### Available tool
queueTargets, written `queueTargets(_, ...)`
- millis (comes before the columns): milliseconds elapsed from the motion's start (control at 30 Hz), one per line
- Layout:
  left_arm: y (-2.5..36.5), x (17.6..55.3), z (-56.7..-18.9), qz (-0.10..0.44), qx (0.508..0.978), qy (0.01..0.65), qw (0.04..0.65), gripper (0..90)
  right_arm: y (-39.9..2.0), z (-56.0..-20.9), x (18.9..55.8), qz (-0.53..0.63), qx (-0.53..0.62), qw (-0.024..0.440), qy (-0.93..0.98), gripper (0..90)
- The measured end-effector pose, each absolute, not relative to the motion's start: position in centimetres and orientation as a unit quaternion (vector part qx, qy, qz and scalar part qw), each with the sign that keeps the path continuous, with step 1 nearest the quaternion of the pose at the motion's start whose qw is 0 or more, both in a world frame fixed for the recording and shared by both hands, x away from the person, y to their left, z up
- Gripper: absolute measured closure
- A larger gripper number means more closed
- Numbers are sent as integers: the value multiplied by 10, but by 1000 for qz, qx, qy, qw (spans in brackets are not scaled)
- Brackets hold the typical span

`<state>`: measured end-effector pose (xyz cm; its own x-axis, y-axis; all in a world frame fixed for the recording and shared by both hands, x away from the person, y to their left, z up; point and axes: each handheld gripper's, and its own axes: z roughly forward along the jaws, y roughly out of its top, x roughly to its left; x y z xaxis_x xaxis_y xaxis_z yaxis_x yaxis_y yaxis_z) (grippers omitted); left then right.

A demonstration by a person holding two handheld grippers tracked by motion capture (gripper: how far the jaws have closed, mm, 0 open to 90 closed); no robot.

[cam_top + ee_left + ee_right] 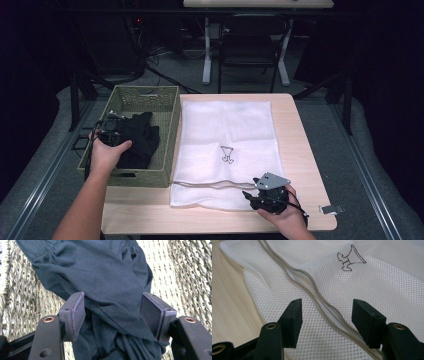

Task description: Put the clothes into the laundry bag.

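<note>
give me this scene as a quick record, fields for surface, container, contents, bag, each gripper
surface: light wooden table
container: woven basket at the table's left side
contents: dark garment bunched in the basket
bag: white mesh laundry bag lying flat beside the basket, zipper edge toward the person, small dark logo on top
left gripper: in the basket, jaws open with the garment's cloth between them
right gripper: jaws open, straddling the zipper edge near the bag's near right corner
extra: small metal clip on the table's near right corner
</note>
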<state>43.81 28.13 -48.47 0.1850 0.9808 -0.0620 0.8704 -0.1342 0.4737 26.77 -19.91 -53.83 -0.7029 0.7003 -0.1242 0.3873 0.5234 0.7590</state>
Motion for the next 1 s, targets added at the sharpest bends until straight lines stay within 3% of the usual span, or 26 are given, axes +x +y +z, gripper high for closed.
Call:
queueTargets(533,287,447,-486,112,735,639,199,368,-199,-539,268,367,321,212,847,417)
queueTargets(1000,293,458,-497,94,728,655,179,314,-199,-539,268,367,320,210,848,414)
